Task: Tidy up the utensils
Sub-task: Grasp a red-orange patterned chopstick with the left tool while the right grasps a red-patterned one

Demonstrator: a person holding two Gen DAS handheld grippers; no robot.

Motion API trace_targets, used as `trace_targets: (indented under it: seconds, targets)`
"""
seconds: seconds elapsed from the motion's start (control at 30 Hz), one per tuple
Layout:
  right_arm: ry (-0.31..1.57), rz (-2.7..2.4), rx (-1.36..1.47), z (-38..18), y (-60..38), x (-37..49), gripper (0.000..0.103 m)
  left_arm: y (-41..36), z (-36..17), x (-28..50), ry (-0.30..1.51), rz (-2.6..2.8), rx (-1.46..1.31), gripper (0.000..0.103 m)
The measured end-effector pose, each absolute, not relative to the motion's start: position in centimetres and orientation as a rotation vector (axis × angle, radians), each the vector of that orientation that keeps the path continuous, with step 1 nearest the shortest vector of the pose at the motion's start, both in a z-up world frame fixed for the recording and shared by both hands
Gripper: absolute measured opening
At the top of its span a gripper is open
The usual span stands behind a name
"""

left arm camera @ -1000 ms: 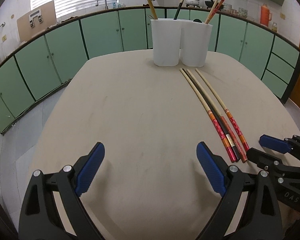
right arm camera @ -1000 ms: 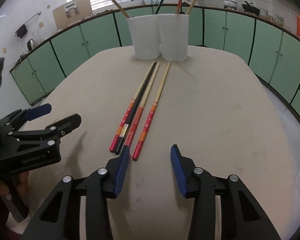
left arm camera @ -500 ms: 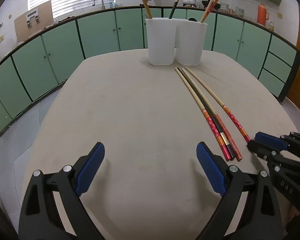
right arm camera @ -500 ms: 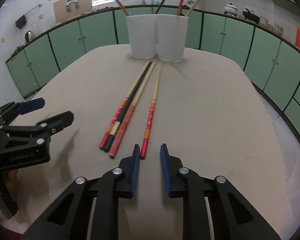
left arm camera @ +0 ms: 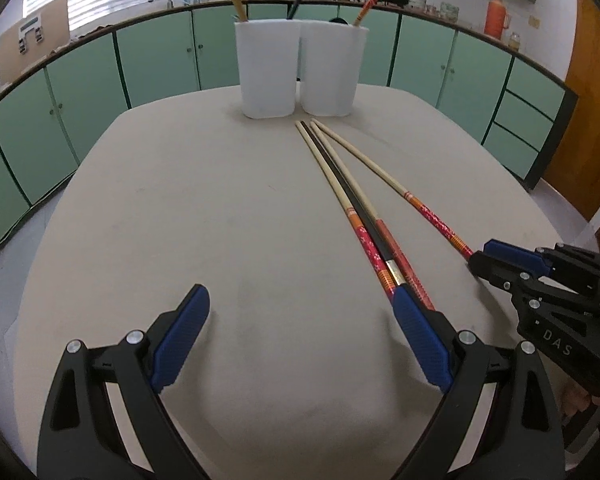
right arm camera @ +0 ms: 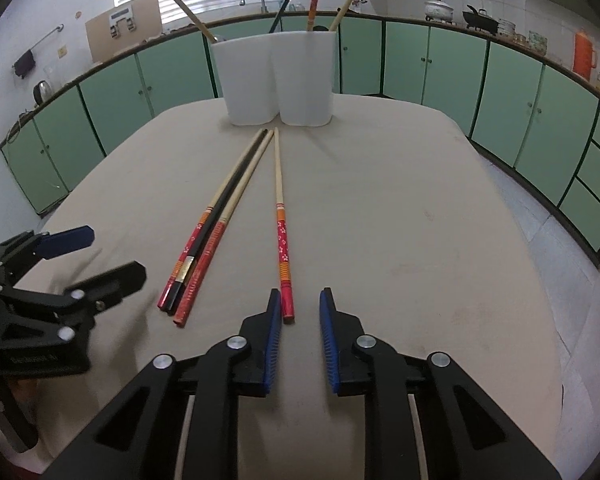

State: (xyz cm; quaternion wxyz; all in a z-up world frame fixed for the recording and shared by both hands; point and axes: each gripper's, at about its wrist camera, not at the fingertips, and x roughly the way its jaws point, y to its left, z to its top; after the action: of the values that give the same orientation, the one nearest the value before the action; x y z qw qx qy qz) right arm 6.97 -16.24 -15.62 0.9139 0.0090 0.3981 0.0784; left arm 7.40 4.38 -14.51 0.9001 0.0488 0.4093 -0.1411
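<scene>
Narrowed sharply since a second ago: right claw (right arm camera: pixel 296 312), once spread wide, now with blue pads close together. Shifted a little toward the chopsticks: left claw (left arm camera: pixel 300 336).

Left to right on the beige surface (left arm camera: pixel 204 216): left claw released, pads wide apart and gripping nothing, right pad just beside the near ends of three bundled chopsticks (right arm camera: pixel 204 240). Next, lone red-handled chopstick (right arm camera: pixel 281 224), near end between the right claw's pads, touching the left pad, apart from the right one; not clenched on it. Far back, two white holders (right arm camera: pixel 278 80), each with upright chopsticks.
</scene>
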Motion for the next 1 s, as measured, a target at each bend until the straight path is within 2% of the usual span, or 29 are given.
trace_targets:
  seconds: [0.47,0.6,1.0]
  targets:
    - [0.825,0.176,-0.007,-15.64,-15.93,6.96,0.02,3.56,-15.2,8.16,0.89,-0.294,0.114,0.09]
    - [0.827,0.176,-0.011,-15.64,-15.86,7.04,0.02,3.52,-15.07,8.17,0.897,-0.302,0.119,0.084]
    - [0.827,0.178,-0.01,-15.76,-15.76,7.14,0.02,3.25,-14.46,7.48,0.884,-0.344,0.111,0.084]
